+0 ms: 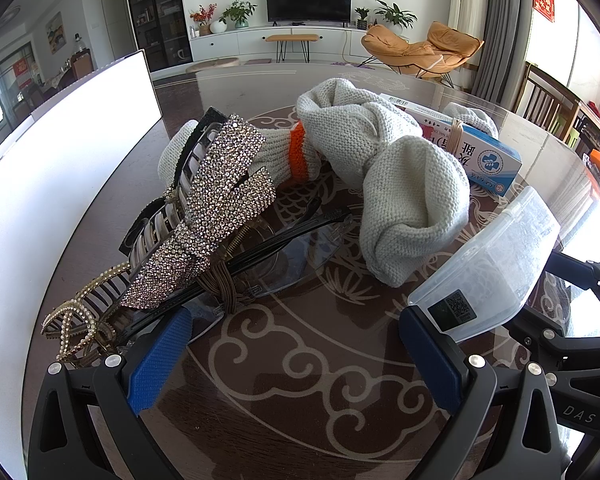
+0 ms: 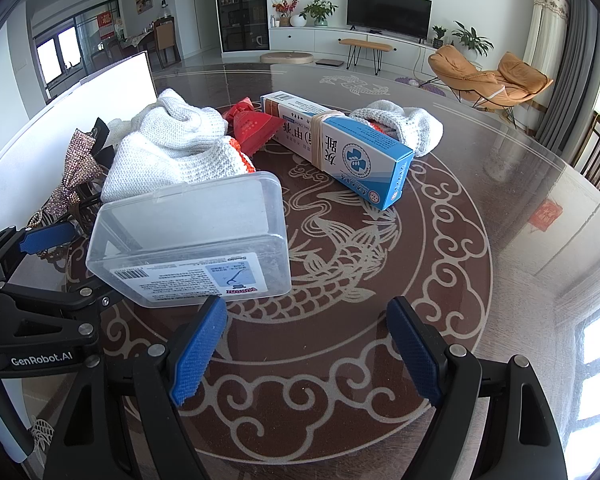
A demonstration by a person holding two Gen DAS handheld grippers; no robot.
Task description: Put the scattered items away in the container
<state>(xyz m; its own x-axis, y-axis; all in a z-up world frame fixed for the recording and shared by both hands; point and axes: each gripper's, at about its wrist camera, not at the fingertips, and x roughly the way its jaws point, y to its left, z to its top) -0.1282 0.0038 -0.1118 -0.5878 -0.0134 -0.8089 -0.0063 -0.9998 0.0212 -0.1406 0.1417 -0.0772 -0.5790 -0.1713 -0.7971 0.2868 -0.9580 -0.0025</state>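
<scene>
Tabletop (image 2: 480, 248): round, dark brown, glass-covered, with a cream fish-and-cloud pattern; fills the lower half of both views.

White container (image 1: 64, 152): tall pale wall along the left edge of the left wrist view; upper left in the right wrist view.

Knit gloves (image 1: 384, 168): off-white with orange cuffs, bunched at centre of the left wrist view; one more glove (image 2: 404, 126) lies behind the box, upper centre right.

Clear plastic case (image 2: 192, 240): lidded, labelled, lying left of centre in the right wrist view, just beside the gloves.

Blue-and-white box (image 2: 340, 148): long carton with a rubber band round it, lying flat at upper centre.

Rhinestone hair clip (image 1: 216, 204): left of centre in the left wrist view, resting on a pair of glasses (image 1: 284, 236) (lenses partly hidden).

Pearl hair clip (image 1: 80, 320): lower left, touching the left finger.

Red packet (image 2: 252, 124): between gloves and box.

Left claw (image 1: 300, 356): jaws spread wide, nothing between them.

Right claw (image 2: 308, 352): jaws wide apart, holding nothing, above bare tabletop.
</scene>
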